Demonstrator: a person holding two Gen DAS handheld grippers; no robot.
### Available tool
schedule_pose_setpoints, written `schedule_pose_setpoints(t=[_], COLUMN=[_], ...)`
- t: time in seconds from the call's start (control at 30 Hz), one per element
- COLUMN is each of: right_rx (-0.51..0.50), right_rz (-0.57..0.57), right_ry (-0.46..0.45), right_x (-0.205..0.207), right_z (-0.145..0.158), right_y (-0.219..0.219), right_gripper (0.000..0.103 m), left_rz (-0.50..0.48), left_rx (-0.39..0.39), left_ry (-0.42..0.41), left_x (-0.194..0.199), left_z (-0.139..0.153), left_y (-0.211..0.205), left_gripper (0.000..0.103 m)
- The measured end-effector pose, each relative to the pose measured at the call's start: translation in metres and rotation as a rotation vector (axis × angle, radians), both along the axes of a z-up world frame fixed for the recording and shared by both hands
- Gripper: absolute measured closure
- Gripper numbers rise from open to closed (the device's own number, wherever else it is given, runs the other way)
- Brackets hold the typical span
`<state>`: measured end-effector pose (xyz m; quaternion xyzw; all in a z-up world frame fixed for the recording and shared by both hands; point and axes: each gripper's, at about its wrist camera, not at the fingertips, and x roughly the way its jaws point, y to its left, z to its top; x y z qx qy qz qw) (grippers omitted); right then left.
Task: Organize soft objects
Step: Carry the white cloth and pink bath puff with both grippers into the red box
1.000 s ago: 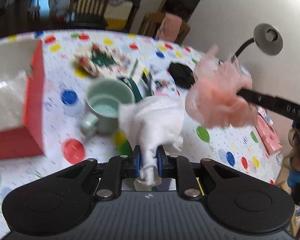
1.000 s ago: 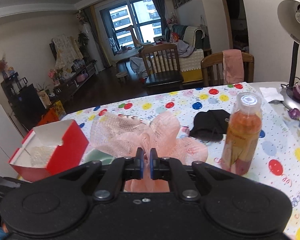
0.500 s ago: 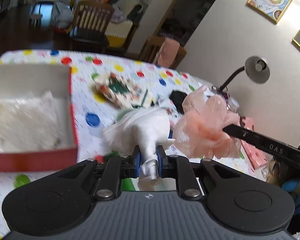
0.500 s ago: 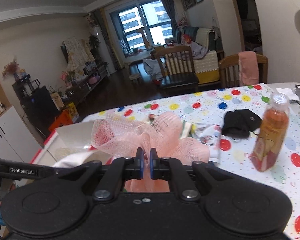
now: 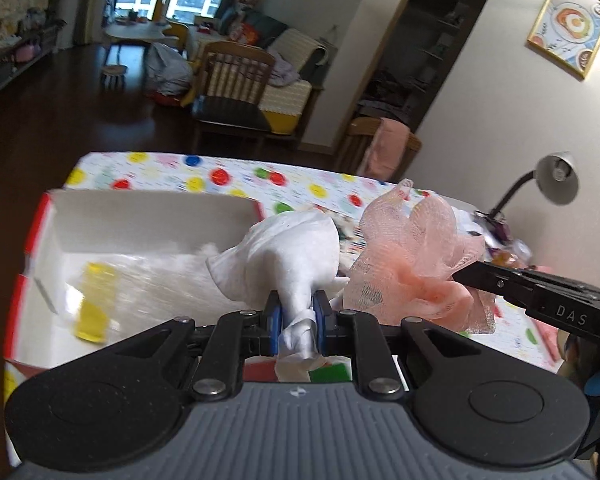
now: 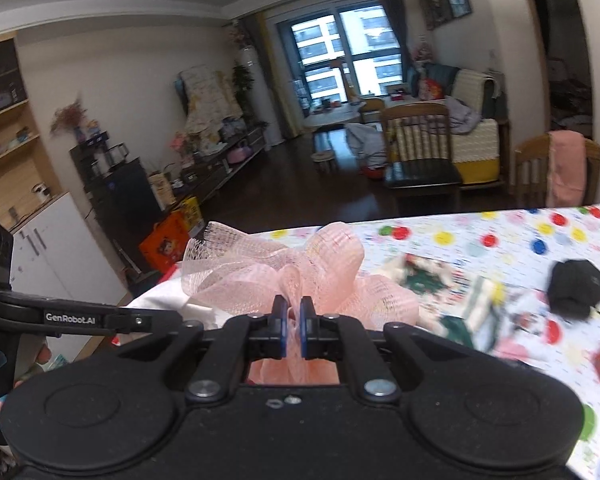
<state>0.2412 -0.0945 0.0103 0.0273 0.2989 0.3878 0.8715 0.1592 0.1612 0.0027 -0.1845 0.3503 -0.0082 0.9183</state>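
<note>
**Inspector A:** We find the left tool [image 5: 296, 312] clamped on a white cloth [image 5: 284, 256], its blue pads nearly together with the twisted end pinched between them. The right tool [image 6: 294, 320] is fully closed on a pink mesh pouf [image 6: 300, 276]. Both items hang in the air, clear of the worktop [image 5: 172, 172].

**Inspector B:** And the destination?

**Inspector A:** We take it to be the red box with white lining [image 5: 140, 216], at ten o'clock from the left tool. The cloth sits over its near right corner; the pouf [image 5: 412, 256] is at two o'clock, just outside the wall. Inside we see clear plastic wrap with a yellow piece [image 5: 92, 300], blurred.

**Inspector B:** Progress?

**Inspector A:** We judge it midway: both items lifted, neither deposited. On the worktop a black pouch [image 6: 576, 288] and a patterned cloth [image 6: 424, 276] lie unhandled.

**Inspector B:** Condition of the goods?

**Inspector A:** The cloth is bunched and limp, ballooning above the pinch. The pouf is airy, ruffled netting, gathered at the grip.
</note>
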Motion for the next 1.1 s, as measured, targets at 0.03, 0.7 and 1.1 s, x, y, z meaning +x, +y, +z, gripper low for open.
schedule_pose_setpoints(t=[0.03,0.7,1.1], right_rx=[-0.004,-0.125,-0.28], right_rz=[0.01,0.138,0.104], right_ry=[-0.002,-0.007,0.067], right_x=[0.001,0.026,0.043], right_z=[0.0,-0.028,-0.076], right_y=[0.01,0.171,0.206], right_gripper=[0.098,0.098,0.098], left_rz=[0.009,0.146,0.112], left_rx=[0.012,0.193,0.238], left_ry=[0.002,0.099,0.208], left_x=[-0.001,0.014,0.052], left_z=[0.0,-0.037,-0.084], left_y=[0.007,0.121,0.129], left_gripper=[0.087,0.087,0.087])
